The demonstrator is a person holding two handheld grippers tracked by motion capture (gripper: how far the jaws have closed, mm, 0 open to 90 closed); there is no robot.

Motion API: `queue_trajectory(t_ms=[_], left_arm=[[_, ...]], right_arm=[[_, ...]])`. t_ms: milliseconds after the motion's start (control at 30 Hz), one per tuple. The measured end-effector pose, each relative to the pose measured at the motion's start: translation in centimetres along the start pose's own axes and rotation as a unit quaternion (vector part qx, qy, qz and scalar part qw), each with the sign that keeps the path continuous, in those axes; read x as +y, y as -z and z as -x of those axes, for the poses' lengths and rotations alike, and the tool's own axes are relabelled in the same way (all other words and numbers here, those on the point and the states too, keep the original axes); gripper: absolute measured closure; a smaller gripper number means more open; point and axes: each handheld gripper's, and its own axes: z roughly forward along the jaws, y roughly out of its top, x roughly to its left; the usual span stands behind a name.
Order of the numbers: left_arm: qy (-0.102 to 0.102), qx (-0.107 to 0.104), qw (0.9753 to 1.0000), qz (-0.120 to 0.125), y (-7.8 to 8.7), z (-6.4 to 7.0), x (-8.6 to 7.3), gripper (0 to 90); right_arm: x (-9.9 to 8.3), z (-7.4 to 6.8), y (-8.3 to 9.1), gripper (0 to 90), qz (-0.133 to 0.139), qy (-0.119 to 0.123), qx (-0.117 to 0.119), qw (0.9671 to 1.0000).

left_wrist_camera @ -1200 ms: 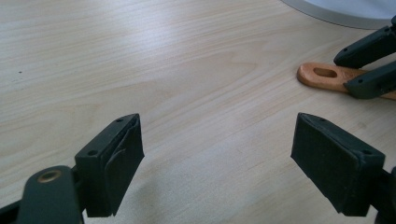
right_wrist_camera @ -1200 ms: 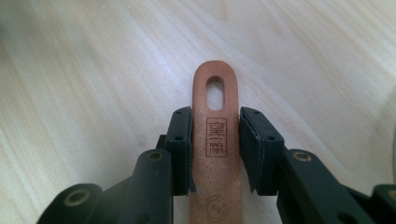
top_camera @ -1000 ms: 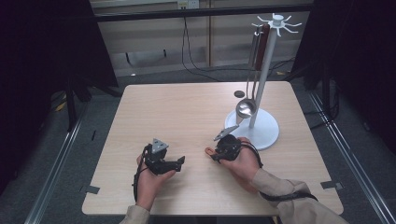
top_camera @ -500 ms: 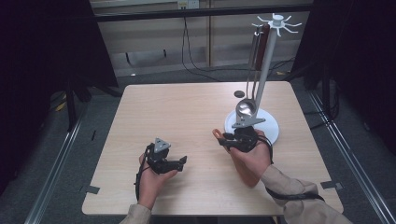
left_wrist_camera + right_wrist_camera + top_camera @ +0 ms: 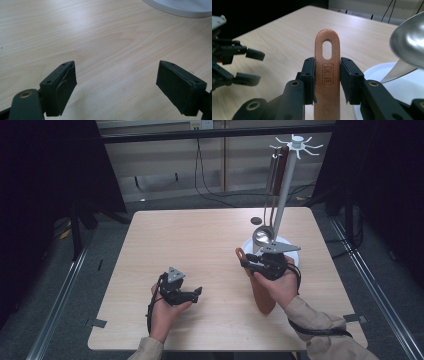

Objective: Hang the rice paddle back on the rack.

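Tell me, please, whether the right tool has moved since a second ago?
Yes. The right tool, shut on the brown spatula, now sits slightly farther forward, nearer the rack's white base, with the spatula handle raised.
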Motion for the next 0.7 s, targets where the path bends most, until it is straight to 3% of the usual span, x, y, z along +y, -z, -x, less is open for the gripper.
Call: queue_trajectory(t_ms=[467, 700], left_arm=[[0.0, -0.002, 1.0, 0.002, -0.2, 0.1, 0.1, 15.8], [0.004, -0.002, 1.0, 0.005, -0.4, 0.2, 0.0, 15.8]], right_arm=[[0.5, 0.4, 1.6, 67.0, 0.068, -0.011, -0.016, 0.9975], [0.6, 0.5, 2.0, 67.0, 0.085, -0.008, -0.021, 0.9961]])
